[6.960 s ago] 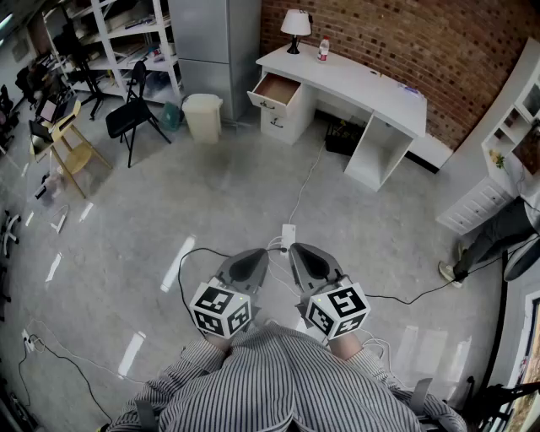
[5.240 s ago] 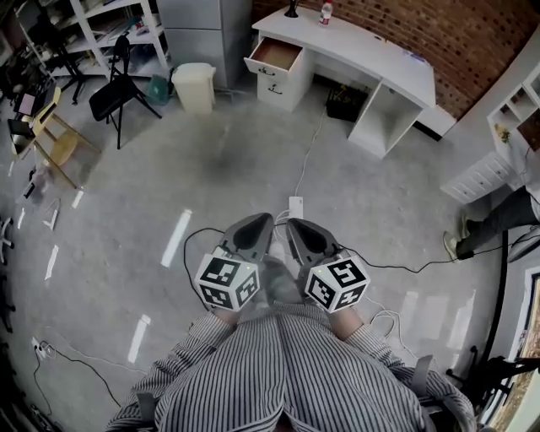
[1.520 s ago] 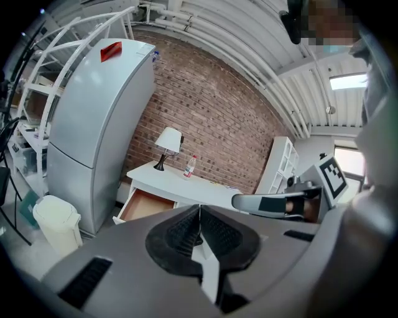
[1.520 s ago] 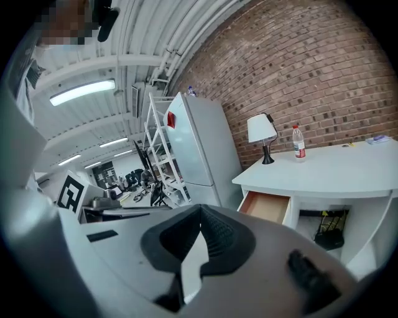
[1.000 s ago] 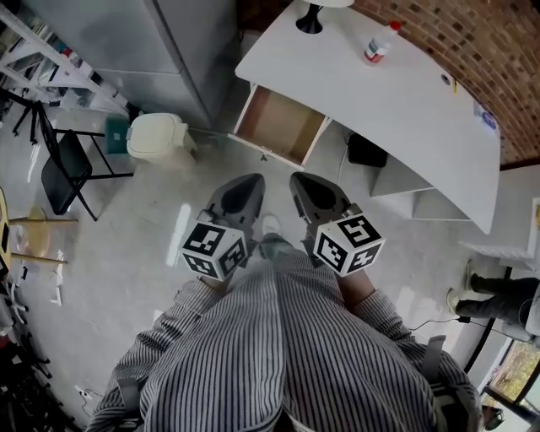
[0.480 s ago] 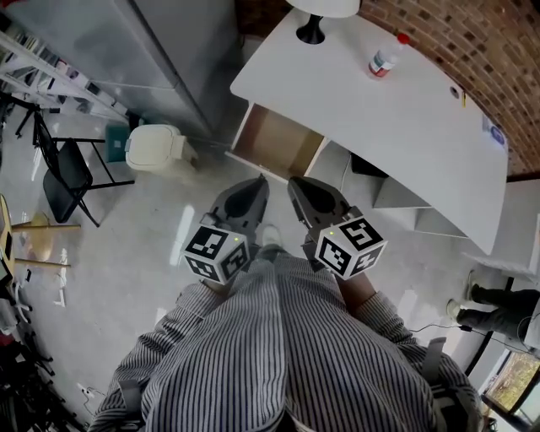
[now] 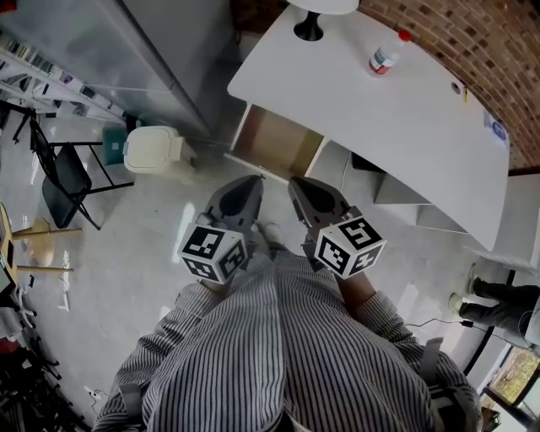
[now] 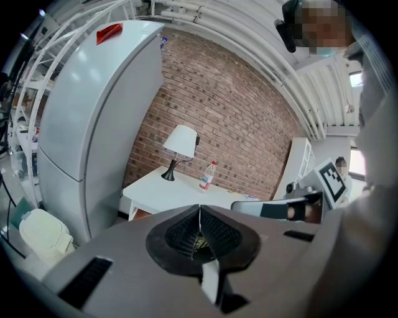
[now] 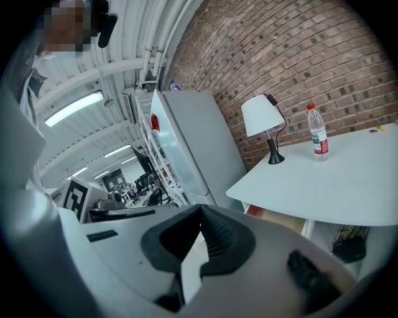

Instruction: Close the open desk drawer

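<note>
The white desk [image 7: 396, 110] fills the top of the head view. Its top left drawer [image 7: 278, 143] is pulled out, showing a bare brown wooden bottom. Both grippers are held side by side in front of my striped shirt, just short of the drawer front and touching nothing. My left gripper [image 7: 251, 180] is shut and empty, and so is my right gripper [image 7: 297, 182]. In the left gripper view the shut jaws [image 8: 199, 211] point at the desk [image 8: 168, 192]. The right gripper view shows the drawer [image 9: 277, 217] beyond that gripper [image 9: 200, 225].
A lamp [image 7: 308, 25] and a plastic bottle [image 7: 384, 55] stand on the desk. A tall grey cabinet [image 7: 135, 51] stands left of the drawer, with a cream bin [image 7: 152, 149] and a black folding chair [image 7: 63, 181] beside it. Someone's legs [image 7: 498, 295] show at right.
I have walked from mid-room up to the desk. Over the last second the drawer has drawn slightly nearer to the grippers, which both stay shut.
</note>
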A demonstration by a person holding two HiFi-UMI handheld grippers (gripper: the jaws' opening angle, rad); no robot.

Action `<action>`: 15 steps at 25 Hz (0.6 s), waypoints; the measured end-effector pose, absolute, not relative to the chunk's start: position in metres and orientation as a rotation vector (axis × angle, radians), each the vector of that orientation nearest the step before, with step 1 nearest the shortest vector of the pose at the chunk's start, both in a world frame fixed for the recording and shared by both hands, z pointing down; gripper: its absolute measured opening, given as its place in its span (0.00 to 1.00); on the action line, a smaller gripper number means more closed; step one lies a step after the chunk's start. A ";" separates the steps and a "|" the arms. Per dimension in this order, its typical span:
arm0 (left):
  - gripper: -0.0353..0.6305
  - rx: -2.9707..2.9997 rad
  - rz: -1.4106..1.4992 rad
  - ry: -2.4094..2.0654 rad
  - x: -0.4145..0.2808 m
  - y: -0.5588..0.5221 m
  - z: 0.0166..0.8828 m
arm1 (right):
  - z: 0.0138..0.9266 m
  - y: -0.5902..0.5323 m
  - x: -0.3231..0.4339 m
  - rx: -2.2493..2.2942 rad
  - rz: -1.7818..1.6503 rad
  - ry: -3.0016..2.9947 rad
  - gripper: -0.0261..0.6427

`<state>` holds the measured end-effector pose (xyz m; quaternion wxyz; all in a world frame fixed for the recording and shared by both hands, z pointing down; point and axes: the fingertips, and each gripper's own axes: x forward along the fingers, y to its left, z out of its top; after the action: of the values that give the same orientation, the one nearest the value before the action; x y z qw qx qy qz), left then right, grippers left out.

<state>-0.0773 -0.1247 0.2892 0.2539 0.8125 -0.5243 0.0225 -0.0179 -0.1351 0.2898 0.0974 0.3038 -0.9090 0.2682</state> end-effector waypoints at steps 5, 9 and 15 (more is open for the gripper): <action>0.08 2.225 0.088 -1.373 -0.079 -0.128 0.289 | 0.285 -0.140 -0.020 0.950 0.800 -2.686 0.06; 0.08 2.230 0.087 -1.246 -0.077 -0.124 0.291 | 0.280 -0.140 -0.026 0.994 0.786 -2.682 0.06; 0.08 2.228 0.104 -1.188 -0.078 -0.118 0.298 | 0.274 -0.141 -0.017 1.150 0.791 -2.693 0.06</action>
<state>-0.0784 -0.1184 0.2983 0.3024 0.8403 -0.4482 0.0394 -0.0167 -0.1410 0.2738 0.0542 0.3785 -0.8865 0.2605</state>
